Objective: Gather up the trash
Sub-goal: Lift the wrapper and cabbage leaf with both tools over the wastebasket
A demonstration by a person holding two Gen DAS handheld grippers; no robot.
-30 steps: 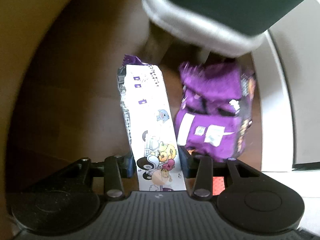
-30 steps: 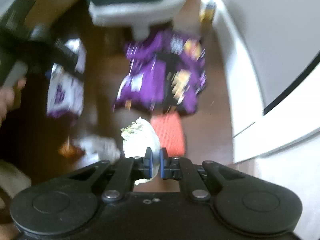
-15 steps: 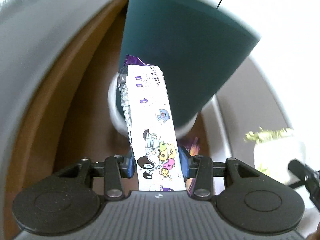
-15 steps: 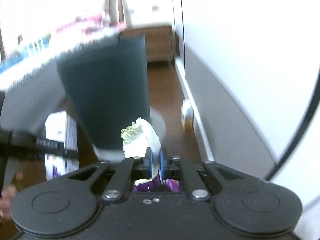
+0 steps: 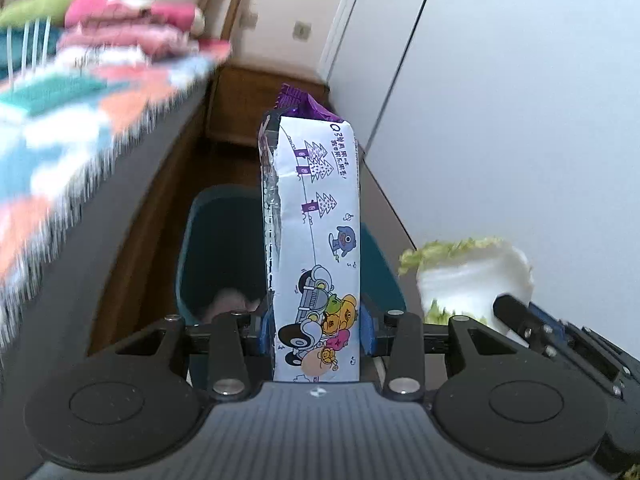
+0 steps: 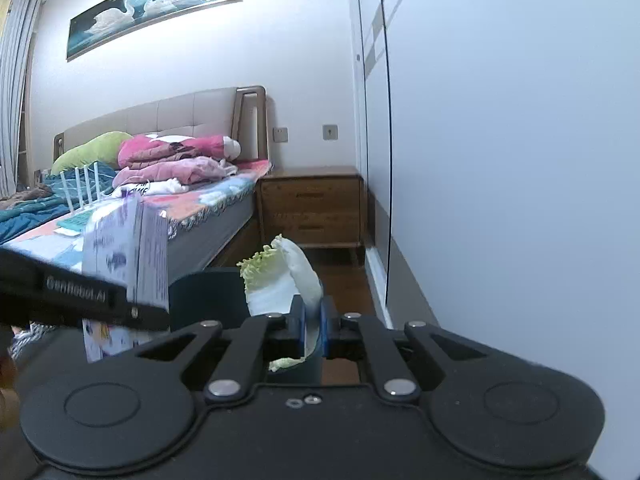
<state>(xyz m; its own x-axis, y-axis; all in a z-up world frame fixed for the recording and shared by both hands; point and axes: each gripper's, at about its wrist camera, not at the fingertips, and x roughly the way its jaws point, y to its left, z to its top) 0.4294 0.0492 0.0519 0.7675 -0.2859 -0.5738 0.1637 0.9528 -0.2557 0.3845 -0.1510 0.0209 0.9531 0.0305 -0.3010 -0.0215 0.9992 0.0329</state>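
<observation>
While the left wrist view looks down into the open mouth of a dark teal bin [image 5: 224, 248] at centre frame, the right wrist view sees only the bin's [image 6: 208, 296] outer wall low in the middle, and takes in the room instead: a bed [image 6: 160, 208] on the left with a pile of pink bedding, a swan picture [image 6: 156, 4] at upper left, one wooden nightstand [image 6: 312, 208] at centre, and a white wardrobe [image 6: 520, 160] filling the right side. At the bottom of the bin, low and left of centre in the left view, sits something pale and crumpled, too blurred to name. One snack wrapper [image 5: 316, 248], white with cartoon figures and a purple end at its top, stands upright in the middle of the left view, pinched between the fingers of the left gripper [image 5: 316, 334], which is closed narrowly on its lower end; it hangs in front of the bin's opening. In the right view that wrapper [image 6: 124, 260] appears at the left edge, blurred. One cabbage leaf [image 6: 284, 276], white with a frilled green edge, is clamped between the blue pads of the right gripper [image 6: 312, 330], just right of the bin; the left view shows that leaf [image 5: 472, 276] at lower right.
</observation>
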